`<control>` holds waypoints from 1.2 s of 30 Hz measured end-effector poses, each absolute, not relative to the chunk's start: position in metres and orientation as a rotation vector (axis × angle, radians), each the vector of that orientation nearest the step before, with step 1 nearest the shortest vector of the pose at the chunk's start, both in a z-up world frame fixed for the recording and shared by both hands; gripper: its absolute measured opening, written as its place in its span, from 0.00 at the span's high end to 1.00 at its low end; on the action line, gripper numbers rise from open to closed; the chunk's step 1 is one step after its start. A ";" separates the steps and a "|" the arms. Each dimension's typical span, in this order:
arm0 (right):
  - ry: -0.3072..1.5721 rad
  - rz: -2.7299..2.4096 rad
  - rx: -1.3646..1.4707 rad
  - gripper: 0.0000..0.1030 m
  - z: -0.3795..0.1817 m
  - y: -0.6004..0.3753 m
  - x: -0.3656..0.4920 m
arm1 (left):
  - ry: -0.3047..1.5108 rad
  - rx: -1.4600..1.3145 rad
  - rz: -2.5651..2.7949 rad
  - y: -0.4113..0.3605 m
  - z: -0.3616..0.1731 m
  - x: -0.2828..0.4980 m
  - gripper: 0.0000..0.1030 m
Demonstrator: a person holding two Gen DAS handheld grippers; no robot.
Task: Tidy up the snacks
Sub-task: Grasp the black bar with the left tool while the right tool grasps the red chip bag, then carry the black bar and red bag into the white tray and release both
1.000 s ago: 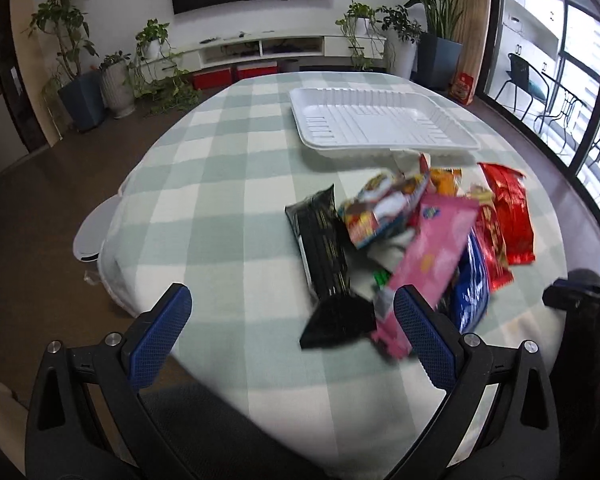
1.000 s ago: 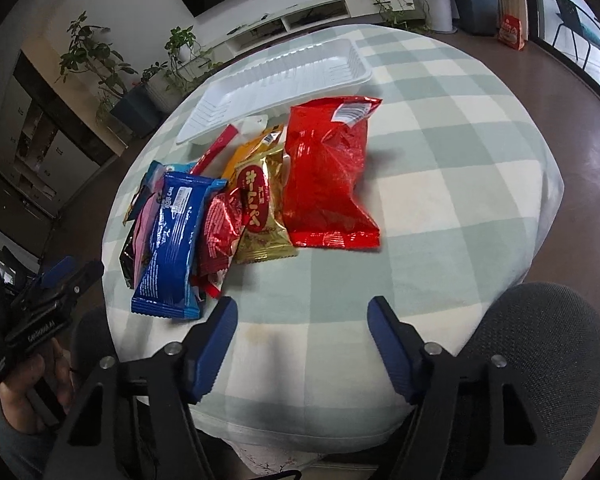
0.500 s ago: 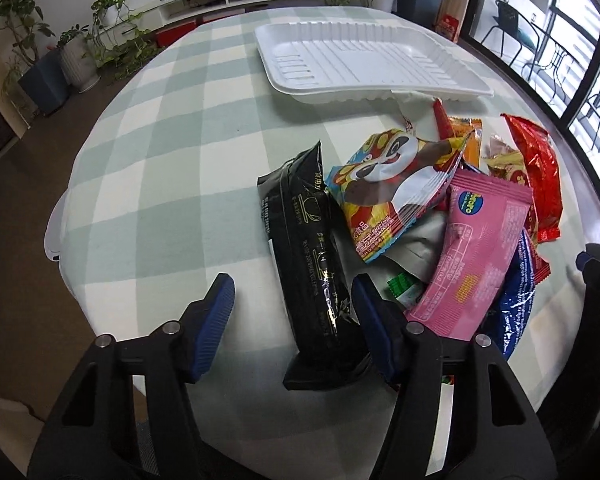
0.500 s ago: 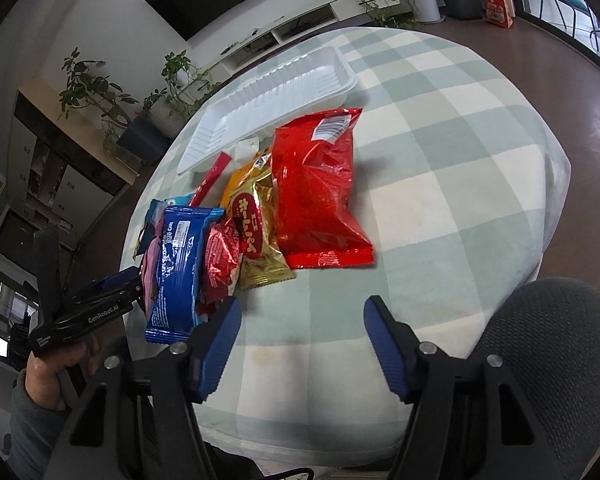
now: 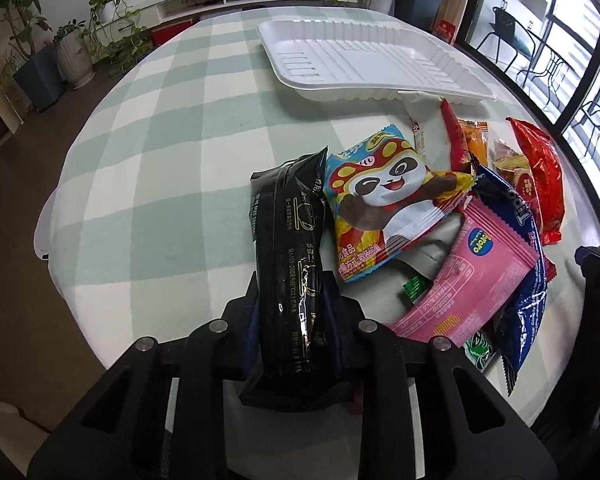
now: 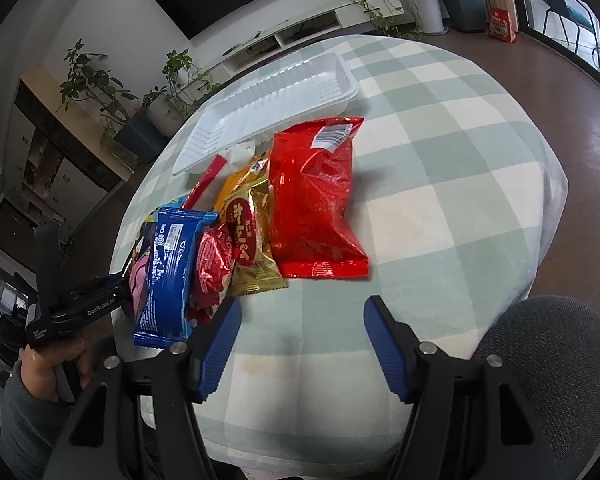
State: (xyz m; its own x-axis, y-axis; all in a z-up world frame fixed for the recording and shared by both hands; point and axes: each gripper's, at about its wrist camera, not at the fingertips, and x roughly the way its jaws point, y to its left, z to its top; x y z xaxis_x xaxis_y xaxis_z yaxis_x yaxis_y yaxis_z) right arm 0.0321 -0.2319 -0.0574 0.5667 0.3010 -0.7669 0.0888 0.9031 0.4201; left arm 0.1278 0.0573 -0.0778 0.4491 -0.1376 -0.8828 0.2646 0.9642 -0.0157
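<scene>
Left gripper [image 5: 290,308] down at the near end of the snack pile, jaws closing on the long black packet [image 5: 290,248], pads already pressed against both its sides. Packet lying lengthwise on the checked tablecloth [image 5: 160,184], far end pointing toward the white tray [image 5: 380,60], near end tucked between the black gripper arms. Just right of it and touching: the panda bag [image 5: 384,204], tilted, partly resting on a pink packet [image 5: 476,276]. Beside the pink one, a dark blue packet [image 5: 520,240] running diagonally, with a small green wrapper [image 5: 414,288] peeking out underneath. Farther right, a red bag [image 5: 540,184], an orange wrapper [image 5: 476,140] and a thin red stick [image 5: 454,136] near the tray's front rim.

Over on the other side: right gripper [image 6: 300,336] hanging above bare tablecloth at the near table edge, jaws parted, nothing between them. Just beyond its left finger, the blue packet [image 6: 168,276], then a crinkled red foil pack [image 6: 212,264], a gold bag [image 6: 252,240] and the big red bag [image 6: 312,200], all overlapping in a row. White tray [image 6: 276,92] behind the row, holding no snacks. At far left, a hand [image 6: 52,364] gripping the left gripper's handle, a grey sleeve [image 6: 24,432] below it. Grey chair back [image 6: 552,360] at lower right.
</scene>
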 end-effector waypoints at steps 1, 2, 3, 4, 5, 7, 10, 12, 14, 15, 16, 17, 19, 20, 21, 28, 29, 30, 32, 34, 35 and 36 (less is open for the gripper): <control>0.969 0.127 0.444 0.34 -0.058 -0.233 0.034 | 1.077 0.123 -0.249 0.060 -0.078 0.128 0.77; 0.970 0.120 0.448 0.34 -0.059 -0.235 0.037 | 1.077 0.117 -0.249 0.062 -0.077 0.124 0.77; 0.971 0.116 0.451 0.34 -0.058 -0.236 0.040 | 1.078 0.109 -0.250 0.064 -0.076 0.122 0.77; 0.966 0.113 0.445 0.34 -0.058 -0.237 0.043 | 1.077 0.098 -0.251 0.066 -0.076 0.122 0.77; 0.962 0.109 0.432 0.34 -0.057 -0.237 0.047 | 1.076 0.090 -0.251 0.068 -0.075 0.119 0.77; 0.965 0.103 0.408 0.34 -0.056 -0.237 0.055 | 1.076 0.067 -0.255 0.073 -0.074 0.116 0.77; 0.966 0.090 0.394 0.34 -0.057 -0.238 0.071 | 1.075 0.048 -0.258 0.078 -0.074 0.111 0.77; 0.971 0.081 0.392 0.34 -0.058 -0.239 0.082 | 1.069 0.034 -0.257 0.081 -0.072 0.107 0.77; 0.981 0.085 0.408 0.34 -0.061 -0.241 0.091 | 1.058 0.008 -0.254 0.086 -0.069 0.104 0.77; 0.983 0.087 0.414 0.34 -0.062 -0.241 0.095 | 1.051 -0.004 -0.253 0.088 -0.067 0.102 0.77; 0.985 0.089 0.412 0.34 -0.063 -0.240 0.099 | 1.044 -0.021 -0.254 0.091 -0.066 0.100 0.77; 0.992 0.089 0.406 0.34 -0.065 -0.239 0.103 | 1.043 -0.033 -0.253 0.093 -0.065 0.099 0.77; 1.020 0.106 0.414 0.35 -0.072 -0.238 0.109 | 1.044 -0.049 -0.254 0.096 -0.066 0.096 0.77; 1.028 0.114 0.426 0.35 -0.074 -0.237 0.110 | 1.046 -0.052 -0.254 0.098 -0.067 0.096 0.77; 1.015 0.114 0.421 0.37 -0.073 -0.237 0.110 | 1.048 -0.054 -0.252 0.098 -0.069 0.095 0.77; 1.015 0.147 0.390 0.59 -0.074 -0.237 0.105 | 1.042 -0.073 -0.258 0.099 -0.071 0.093 0.77; 1.013 0.148 0.397 0.59 -0.074 -0.238 0.104 | 1.041 -0.074 -0.259 0.099 -0.071 0.093 0.77; 1.003 0.150 0.401 0.60 -0.074 -0.239 0.103 | 1.037 -0.077 -0.260 0.100 -0.070 0.092 0.77; 0.995 0.148 0.415 0.61 -0.074 -0.242 0.100 | 1.028 -0.087 -0.266 0.102 -0.068 0.090 0.77; 0.987 0.146 0.441 0.62 -0.074 -0.246 0.095 | 1.023 -0.098 -0.266 0.104 -0.066 0.090 0.77; 0.981 0.144 0.452 0.62 -0.073 -0.248 0.093 | 1.020 -0.104 -0.265 0.105 -0.065 0.090 0.77; 0.975 0.141 0.462 0.63 -0.072 -0.251 0.090 | 1.015 -0.110 -0.267 0.106 -0.064 0.089 0.77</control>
State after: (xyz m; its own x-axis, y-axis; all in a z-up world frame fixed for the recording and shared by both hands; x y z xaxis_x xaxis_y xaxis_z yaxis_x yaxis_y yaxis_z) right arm 0.0903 -0.2508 -0.0724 0.5609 0.3184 -0.7642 0.0896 0.8943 0.4384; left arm 0.0889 0.1062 -0.0644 0.4982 -0.2708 -0.8237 0.1688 0.9621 -0.2142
